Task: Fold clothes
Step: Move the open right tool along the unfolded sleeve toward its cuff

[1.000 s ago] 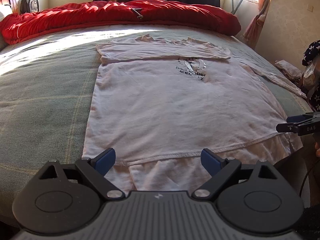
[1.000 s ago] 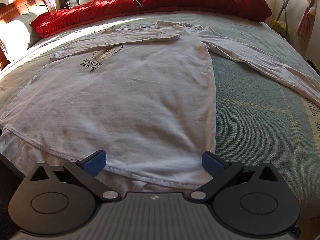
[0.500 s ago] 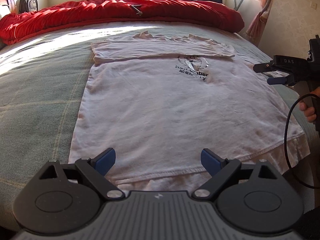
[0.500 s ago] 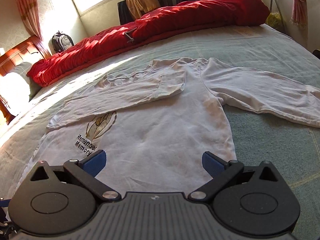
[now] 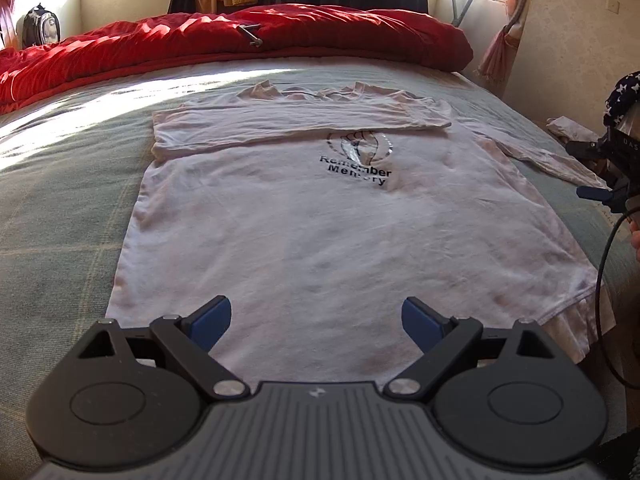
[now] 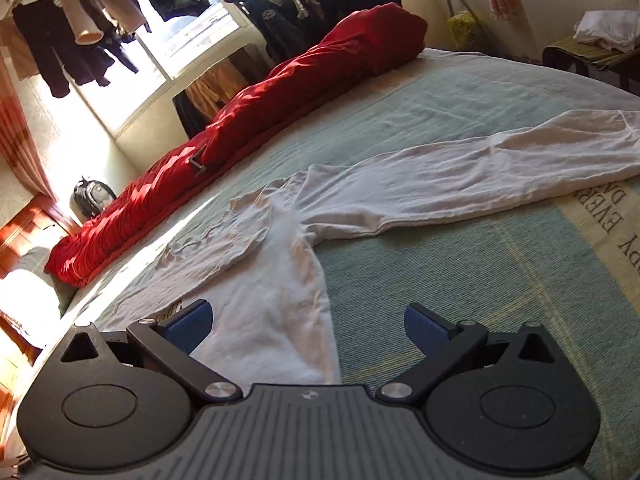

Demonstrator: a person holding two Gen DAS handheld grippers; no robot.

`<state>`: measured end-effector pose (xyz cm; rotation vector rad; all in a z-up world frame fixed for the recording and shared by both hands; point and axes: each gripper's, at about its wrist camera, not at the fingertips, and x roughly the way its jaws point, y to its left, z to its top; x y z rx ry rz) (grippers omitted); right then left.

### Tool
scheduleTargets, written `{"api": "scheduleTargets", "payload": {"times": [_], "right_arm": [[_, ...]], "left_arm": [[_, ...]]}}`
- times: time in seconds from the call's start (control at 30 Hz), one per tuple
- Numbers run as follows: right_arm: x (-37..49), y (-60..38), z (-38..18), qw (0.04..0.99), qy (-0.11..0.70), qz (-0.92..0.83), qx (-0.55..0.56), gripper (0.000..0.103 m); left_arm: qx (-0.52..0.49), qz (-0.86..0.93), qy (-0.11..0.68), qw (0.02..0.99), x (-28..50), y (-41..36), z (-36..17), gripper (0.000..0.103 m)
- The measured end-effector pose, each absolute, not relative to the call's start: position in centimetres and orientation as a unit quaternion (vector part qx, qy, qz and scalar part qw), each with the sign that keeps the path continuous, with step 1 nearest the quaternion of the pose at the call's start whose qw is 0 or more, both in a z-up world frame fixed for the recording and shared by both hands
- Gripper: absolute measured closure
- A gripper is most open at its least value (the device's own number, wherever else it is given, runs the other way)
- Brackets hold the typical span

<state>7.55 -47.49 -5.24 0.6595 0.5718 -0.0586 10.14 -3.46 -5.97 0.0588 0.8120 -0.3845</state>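
A white long-sleeved shirt (image 5: pixel 320 224) with a black "Remember Memory" print lies flat on the bed, front up. One sleeve (image 5: pixel 288 124) is folded across the chest. The other sleeve (image 6: pixel 480 180) stretches out straight to the right over the green cover. My left gripper (image 5: pixel 316 322) is open above the shirt's lower half, holding nothing. My right gripper (image 6: pixel 308 326) is open over the shirt's right side, near the armpit of the outstretched sleeve, and is empty. The right gripper (image 5: pixel 600 176) also shows at the right edge of the left wrist view.
A red quilt (image 5: pixel 240 44) lies rolled along the far side of the bed. The green checked bed cover (image 5: pixel 60 200) surrounds the shirt. Clothes hang at the window (image 6: pixel 100 20). A backpack (image 5: pixel 40 28) sits at the far left. A person's hand (image 5: pixel 634 240) shows at the right.
The right gripper has risen and travelled up the shirt's right side toward the outstretched sleeve, tilting. The left gripper has moved a little further over the hem. Both stayed open.
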Motion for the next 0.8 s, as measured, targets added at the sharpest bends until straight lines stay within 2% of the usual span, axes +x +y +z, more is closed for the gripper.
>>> {"api": "scheduleTargets", "payload": {"times": [0.13,0.37,0.67,0.8], "right_arm": [[7.7,-54.5,-4.6,0.894,0.246,-0.057,0.369,0.000],[13.6,-65.9,-5.3,0.869,0.222,-0.111,0.429,0.000],[17.7,-71.0,-9.9,0.835,0.260,-0.178,0.451,0.000],[18.0,-70.6,-9.2,0.836,0.258,-0.179,0.450,0.000]], "left_arm": [[0.046,-0.195,0.397,0.896,9.9,-5.0,-6.1,0.011],[0.058,-0.177,0.403,0.896,10.4,-5.7,-5.8,0.011],[0.071,-0.176,0.419,0.888,12.7,-7.9,-6.5,0.011],[0.072,-0.182,0.417,0.887,13.4,-8.6,-6.5,0.011]]}}
